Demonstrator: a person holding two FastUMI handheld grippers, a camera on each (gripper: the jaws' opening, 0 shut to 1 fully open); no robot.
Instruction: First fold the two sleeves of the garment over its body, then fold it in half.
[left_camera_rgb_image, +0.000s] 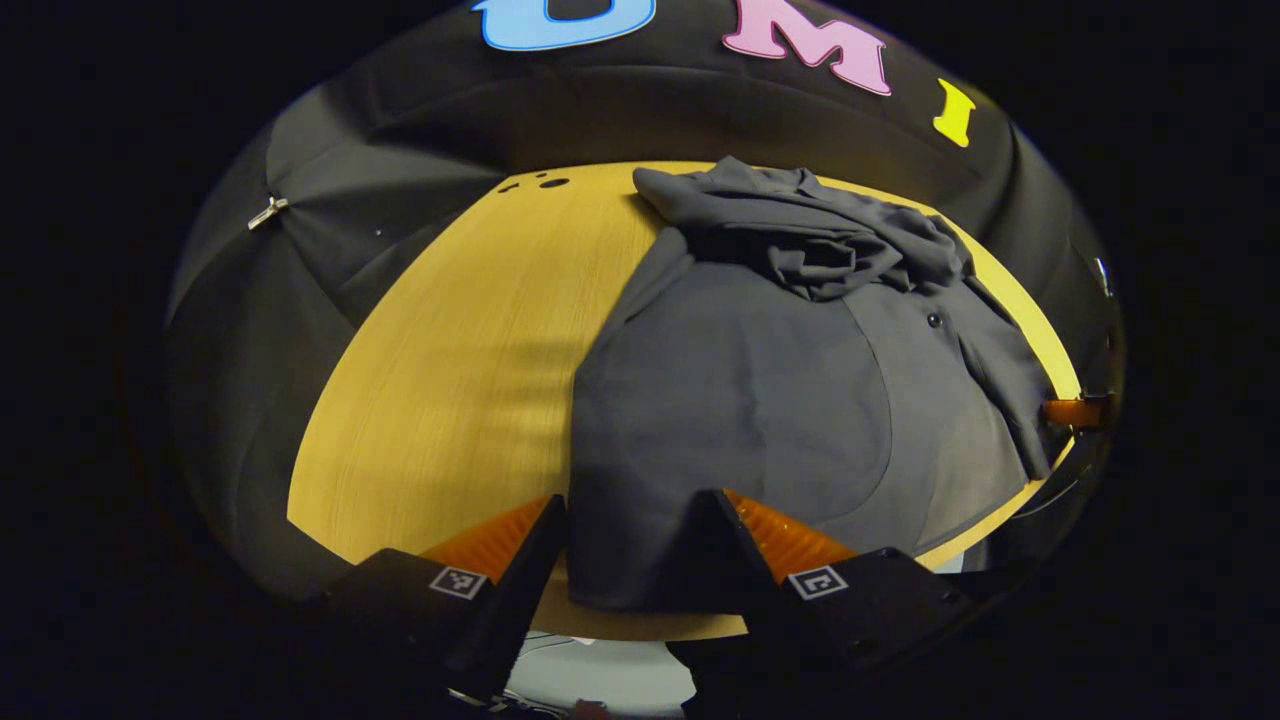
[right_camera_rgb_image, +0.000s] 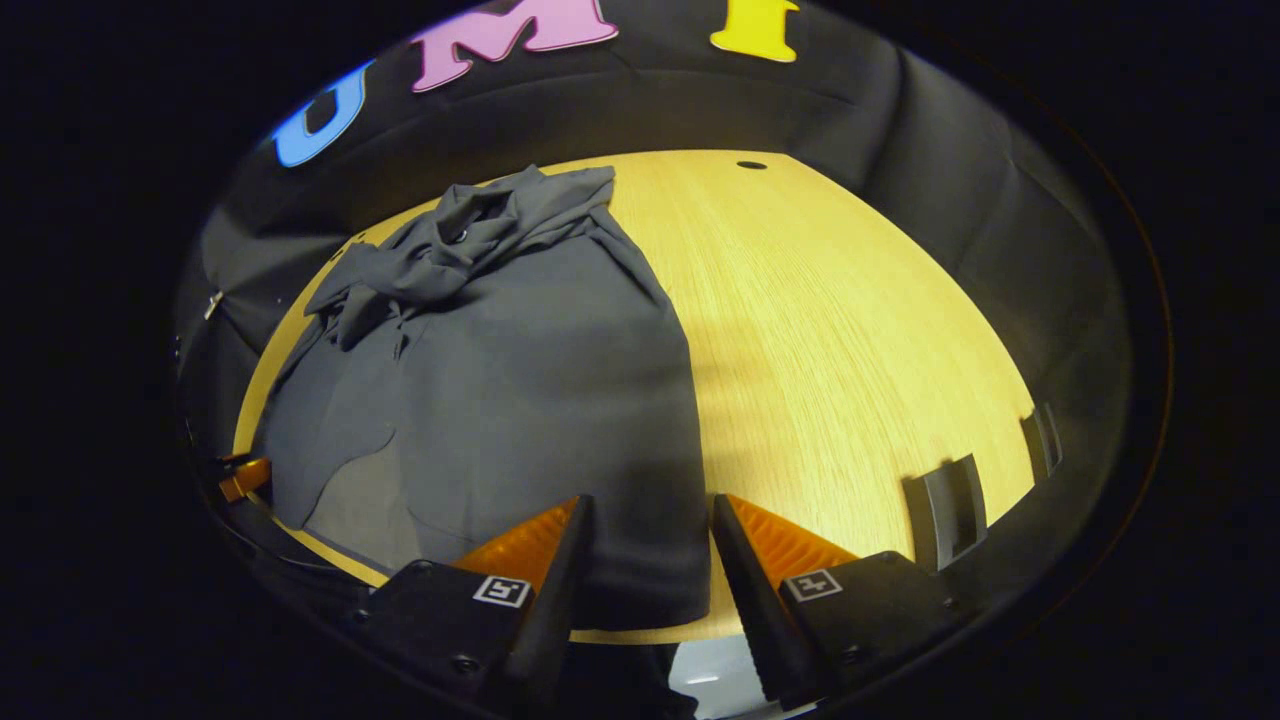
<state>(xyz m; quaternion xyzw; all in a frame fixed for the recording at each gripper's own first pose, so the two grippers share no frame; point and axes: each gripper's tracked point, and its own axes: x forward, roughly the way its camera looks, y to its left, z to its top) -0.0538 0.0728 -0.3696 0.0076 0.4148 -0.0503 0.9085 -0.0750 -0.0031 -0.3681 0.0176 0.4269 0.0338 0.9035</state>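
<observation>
left gripper view: a dark grey button-up shirt (left_camera_rgb_image: 740, 400) lies spread on a round light-wood table (left_camera_rgb_image: 470, 360), its lower body smoothed flat toward the near edge and its collar and sleeves bunched in a rumpled heap (left_camera_rgb_image: 810, 235) at the far end of the shirt. one small button (left_camera_rgb_image: 934, 320) shows on the placket just below that heap. the left gripper (left_camera_rgb_image: 640, 525) hangs released at the shirt's near hem, its two fingers spread apart with the hem's left corner lying between them; whether either finger touches the cloth cannot be told. at the shirt's right edge a sliver of the other gripper (left_camera_rgb_image: 1075, 410) pokes in. a few small holes (left_camera_rgb_image: 540, 182) dot the table beyond the shirt's far left side.

right gripper view: the same shirt (right_camera_rgb_image: 520, 400) covers the left part of the table (right_camera_rgb_image: 850, 350), the crumpled sleeves (right_camera_rgb_image: 470, 245) piled at its far end. the right gripper (right_camera_rgb_image: 645, 525) is released, fingers parted over the shirt's near right corner by the table's rim. the other gripper's tip (right_camera_rgb_image: 245, 478) shows at the shirt's left edge. two dark clips (right_camera_rgb_image: 945, 510) sit on the table's rim well to the right of the shirt.
</observation>
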